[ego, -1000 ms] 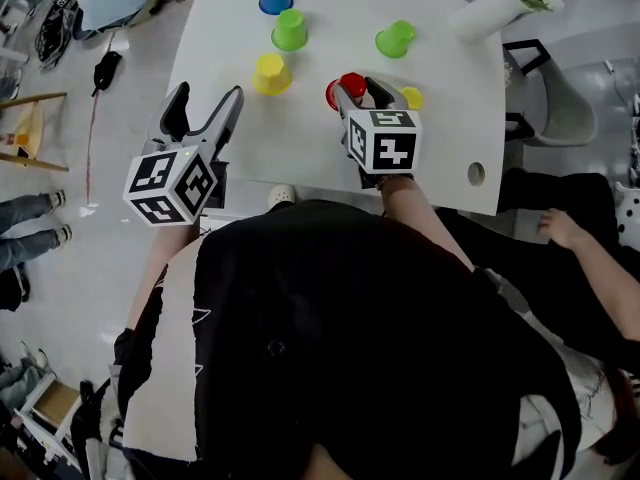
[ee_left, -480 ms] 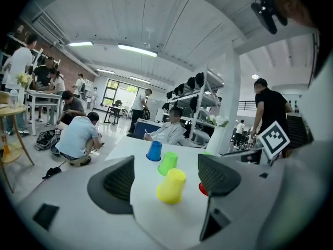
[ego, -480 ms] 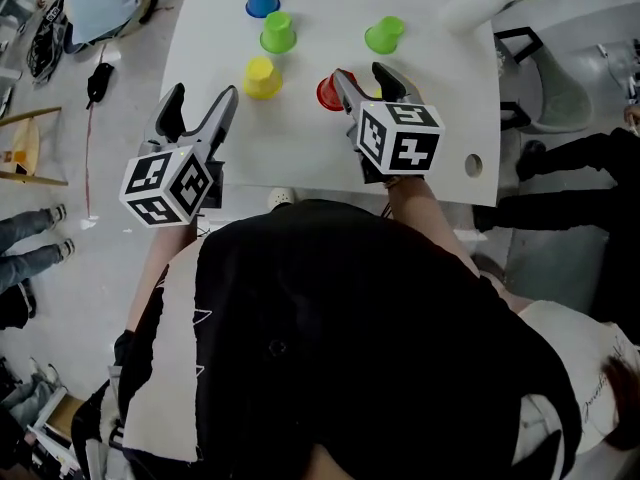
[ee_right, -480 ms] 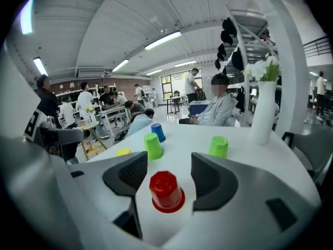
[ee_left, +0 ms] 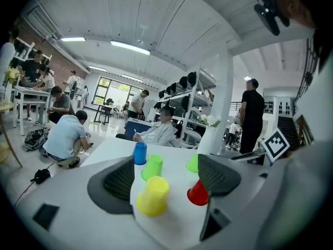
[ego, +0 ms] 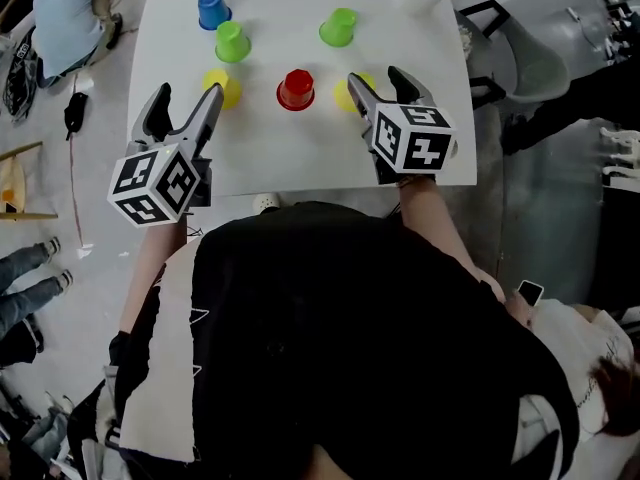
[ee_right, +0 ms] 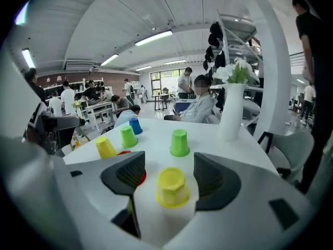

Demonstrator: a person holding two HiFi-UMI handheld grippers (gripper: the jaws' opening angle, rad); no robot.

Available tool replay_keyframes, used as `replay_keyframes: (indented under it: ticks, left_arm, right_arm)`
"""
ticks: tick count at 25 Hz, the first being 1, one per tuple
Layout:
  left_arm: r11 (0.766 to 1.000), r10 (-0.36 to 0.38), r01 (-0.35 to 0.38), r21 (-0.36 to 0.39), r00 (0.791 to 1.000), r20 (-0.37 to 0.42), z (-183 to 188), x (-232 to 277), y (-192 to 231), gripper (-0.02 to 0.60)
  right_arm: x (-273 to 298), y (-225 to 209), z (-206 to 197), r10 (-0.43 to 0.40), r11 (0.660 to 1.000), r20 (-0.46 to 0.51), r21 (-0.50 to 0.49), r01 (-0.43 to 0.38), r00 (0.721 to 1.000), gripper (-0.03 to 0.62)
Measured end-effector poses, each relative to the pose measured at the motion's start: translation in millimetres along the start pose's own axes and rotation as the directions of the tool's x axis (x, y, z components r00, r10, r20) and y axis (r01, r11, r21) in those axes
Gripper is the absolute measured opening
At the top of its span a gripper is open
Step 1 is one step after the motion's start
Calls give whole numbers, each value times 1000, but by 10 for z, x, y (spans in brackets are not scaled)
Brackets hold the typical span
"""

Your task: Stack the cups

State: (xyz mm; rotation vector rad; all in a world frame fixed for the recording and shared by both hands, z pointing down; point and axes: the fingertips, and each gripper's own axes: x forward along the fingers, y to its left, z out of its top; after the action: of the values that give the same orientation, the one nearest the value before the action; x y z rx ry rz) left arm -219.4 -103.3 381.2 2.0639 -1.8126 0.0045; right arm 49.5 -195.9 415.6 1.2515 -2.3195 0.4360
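Observation:
Several upside-down cups stand on the white table (ego: 300,143): blue (ego: 211,10), green (ego: 232,41), yellow (ego: 222,86), red (ego: 296,89), a second green (ego: 339,27) and a second yellow (ego: 350,93). My right gripper (ego: 378,83) has its jaws opening, with the second yellow cup (ee_right: 172,187) standing between them; the pads do not touch it. The red cup (ee_right: 140,178) peeks out from behind its left jaw. My left gripper (ego: 183,118) hovers open near the table's front left edge, facing the first yellow cup (ee_left: 152,196) and the red cup (ee_left: 197,192), with nothing in it.
A white vase (ee_right: 231,108) with flowers stands at the table's far right corner. A round hole (ego: 447,146) sits near the front right edge. People sit and crouch beyond the table's far side; a chair (ego: 520,58) stands to the right.
My right gripper has let go of the red cup, moved right, and its jaws have widened around the second yellow cup. The left gripper has barely moved.

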Motion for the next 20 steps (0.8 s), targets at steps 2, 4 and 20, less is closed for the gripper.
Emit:
replay_keyframes:
  ticks: [2,4,20]
  left_arm:
    - [1000,-5,5,3,1000,-7,-14,41,-61,379]
    - [1000,-6,6,4,1000,-14,-37,68,-109,379]
    - [999,46,-46,2,998,-31,-94,63,-126,379]
  right_arm:
    - [25,-22,-128,13,1000,-34,3,-13,999,295]
    - [63,-19,-226,37,999,-58,15,-36,998,293]
    - [281,-58,-512,68,998,-148,-4,-70,987,224]
